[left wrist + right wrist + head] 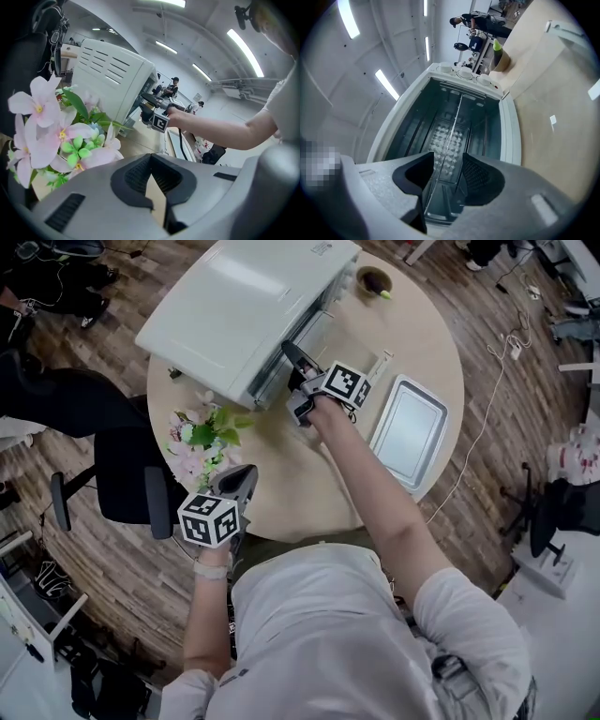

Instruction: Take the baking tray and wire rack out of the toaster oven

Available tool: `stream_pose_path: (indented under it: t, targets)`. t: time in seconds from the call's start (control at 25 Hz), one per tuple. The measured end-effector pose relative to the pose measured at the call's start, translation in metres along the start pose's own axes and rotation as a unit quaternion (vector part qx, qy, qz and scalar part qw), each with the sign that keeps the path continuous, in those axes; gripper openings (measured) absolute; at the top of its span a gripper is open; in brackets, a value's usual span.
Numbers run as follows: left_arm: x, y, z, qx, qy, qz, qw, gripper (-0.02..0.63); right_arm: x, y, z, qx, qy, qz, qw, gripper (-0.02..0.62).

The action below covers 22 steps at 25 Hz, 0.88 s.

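The white toaster oven point(234, 306) stands at the back of the round table point(309, 484) with its door down. My right gripper point(292, 382) is at the oven's mouth, its jaws open. In the right gripper view the picture is rolled. There the wire rack point(452, 136) shows edge-on as a thin line inside the dark oven point(454, 84), running into the gap of my right gripper point(447, 173); the pads stand clear of it. The silver baking tray point(410, 432) lies on the table to the right. My left gripper point(241, 480) hovers shut and empty at the table's near edge.
A bunch of pink and green flowers point(202, 442) stands just left of the oven's front, close to my left gripper point(151, 161). A small dark bowl point(375, 280) sits behind the oven. A black chair point(122, 474) is at the table's left.
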<state>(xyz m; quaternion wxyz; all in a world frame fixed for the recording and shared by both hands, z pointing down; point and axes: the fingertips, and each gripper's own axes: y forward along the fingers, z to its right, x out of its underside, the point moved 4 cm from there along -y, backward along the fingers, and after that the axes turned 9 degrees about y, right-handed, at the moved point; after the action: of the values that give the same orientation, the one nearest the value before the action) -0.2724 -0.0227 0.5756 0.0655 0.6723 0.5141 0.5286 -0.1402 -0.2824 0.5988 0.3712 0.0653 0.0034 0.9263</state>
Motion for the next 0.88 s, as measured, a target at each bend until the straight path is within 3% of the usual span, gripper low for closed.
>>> stream_pose_path:
  t: [0.32,0.64,0.88]
  targets:
    - [0.001,0.002,-0.004,0.007,0.002,-0.015,0.9999,-0.002,-0.013,0.04,0.0,-0.022,0.034,0.008,0.999,0.184]
    - [0.008,0.0,-0.005,0.002,-0.005,-0.023,0.9997,-0.002,-0.017,0.063,0.005,-0.01,0.008,-0.012,1.0,0.158]
    - [0.008,0.001,-0.004,-0.001,-0.012,-0.022,0.9997,-0.002,-0.016,0.073,-0.001,-0.015,-0.041,-0.043,0.998,0.085]
